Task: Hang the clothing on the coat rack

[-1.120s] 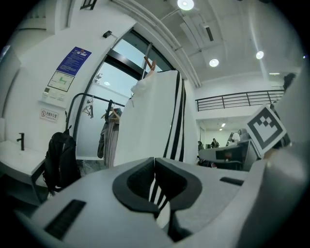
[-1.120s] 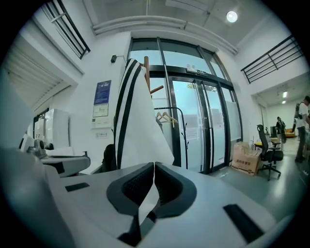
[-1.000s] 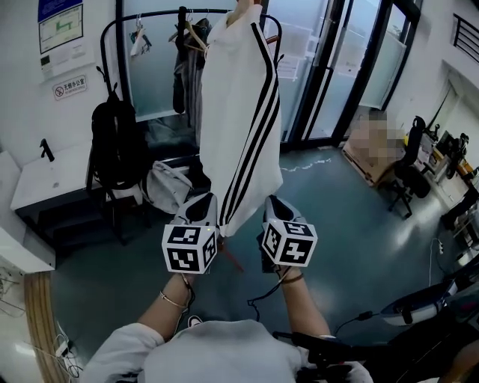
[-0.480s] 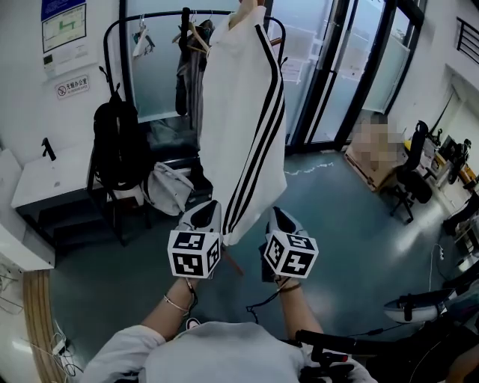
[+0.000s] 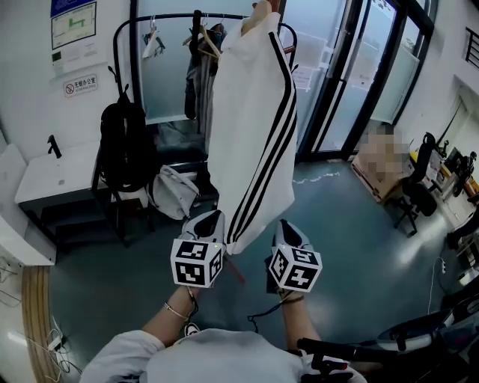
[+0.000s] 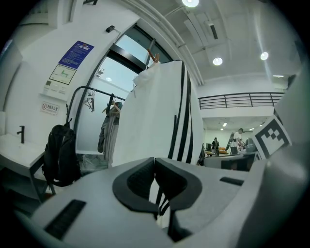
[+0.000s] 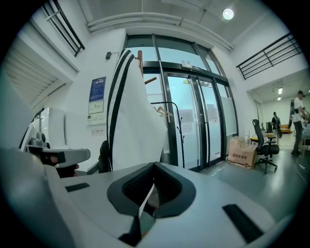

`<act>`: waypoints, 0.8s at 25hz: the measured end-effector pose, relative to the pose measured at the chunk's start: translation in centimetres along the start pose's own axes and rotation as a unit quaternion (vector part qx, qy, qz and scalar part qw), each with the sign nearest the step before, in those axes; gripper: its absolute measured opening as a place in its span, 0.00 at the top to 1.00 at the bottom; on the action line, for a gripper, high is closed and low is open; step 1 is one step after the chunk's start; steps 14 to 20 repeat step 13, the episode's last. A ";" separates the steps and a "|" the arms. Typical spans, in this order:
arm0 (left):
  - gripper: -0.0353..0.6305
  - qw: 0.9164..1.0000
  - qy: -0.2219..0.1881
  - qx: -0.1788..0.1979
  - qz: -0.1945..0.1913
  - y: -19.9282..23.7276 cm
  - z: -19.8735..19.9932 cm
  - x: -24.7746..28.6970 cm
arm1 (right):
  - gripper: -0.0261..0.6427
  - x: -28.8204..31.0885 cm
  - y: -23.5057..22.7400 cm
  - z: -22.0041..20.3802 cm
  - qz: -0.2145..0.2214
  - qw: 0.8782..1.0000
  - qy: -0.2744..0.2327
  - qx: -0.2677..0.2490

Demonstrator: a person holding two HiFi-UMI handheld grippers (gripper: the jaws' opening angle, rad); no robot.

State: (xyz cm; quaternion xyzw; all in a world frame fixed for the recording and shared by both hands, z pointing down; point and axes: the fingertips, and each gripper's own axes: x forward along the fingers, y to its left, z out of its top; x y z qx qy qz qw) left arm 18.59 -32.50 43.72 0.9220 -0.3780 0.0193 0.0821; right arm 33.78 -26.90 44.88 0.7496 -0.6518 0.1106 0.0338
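The garment [image 5: 254, 127], hung from a hanger [image 5: 258, 9] by the rack [image 5: 165, 15], is pinched at its hem by the left hand-held gripper [image 6: 154, 164] and right hand-held gripper [image 7: 153, 169], both closed on cloth; being judged light, soft and limp, it is best gripped by folds or the hanger.

Before you, the white black-striped fabric garment [image 5: 243, 127] hangs upright in front of the black metal coat rack [image 5: 171, 15].

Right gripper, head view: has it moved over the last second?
Yes. The right gripper, shut on the white jacket, has sunk slightly lower in the picture, judged against the black backpack.
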 end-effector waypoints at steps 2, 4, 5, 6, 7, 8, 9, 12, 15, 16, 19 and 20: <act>0.93 1.000 -0.003 -0.001 0.003 0.6 0.2 0.0 | 0.93 0.2 0.2 0.4 0.001 1.000 -0.005 -0.002; 0.93 1.000 -0.006 -0.001 0.005 1.0 0.3 0.1 | 0.93 0.5 0.3 0.7 0.003 1.000 -0.010 -0.002; 0.93 1.000 -0.007 -0.001 0.006 1.2 0.4 0.1 | 0.93 0.6 0.3 0.9 0.005 1.000 -0.012 -0.002; 0.93 1.000 -0.008 -0.002 0.007 1.4 0.3 0.2 | 0.93 0.8 0.4 0.9 0.006 1.000 -0.013 -0.002; 0.93 1.000 -0.008 -0.004 0.008 1.6 0.3 0.2 | 0.93 0.9 0.5 0.9 0.006 1.000 -0.013 -0.002; 0.93 1.000 -0.008 -0.006 0.009 1.8 0.2 0.2 | 0.93 1.0 0.5 0.9 0.007 1.000 -0.012 -0.001; 0.93 1.000 -0.007 -0.008 0.009 1.9 0.1 0.2 | 0.93 1.1 0.6 0.7 0.007 1.000 -0.010 -0.001; 0.93 1.000 -0.004 -0.014 0.010 2.2 -0.1 0.2 | 0.93 1.0 0.7 0.4 0.008 1.000 -0.004 0.004; 0.93 1.000 -0.003 -0.016 0.009 2.3 -0.1 0.2 | 0.93 1.0 0.7 0.2 0.008 1.000 -0.002 0.006; 0.93 1.000 -0.003 -0.016 0.009 2.3 -0.1 0.2 | 0.93 1.0 0.7 0.2 0.008 1.000 -0.002 0.006; 0.93 1.000 -0.003 -0.016 0.009 2.3 -0.1 0.2 | 0.93 1.0 0.7 0.2 0.008 1.000 -0.002 0.006; 0.93 1.000 -0.003 -0.016 0.009 2.3 -0.1 0.2 | 0.93 1.0 0.7 0.2 0.008 1.000 -0.002 0.006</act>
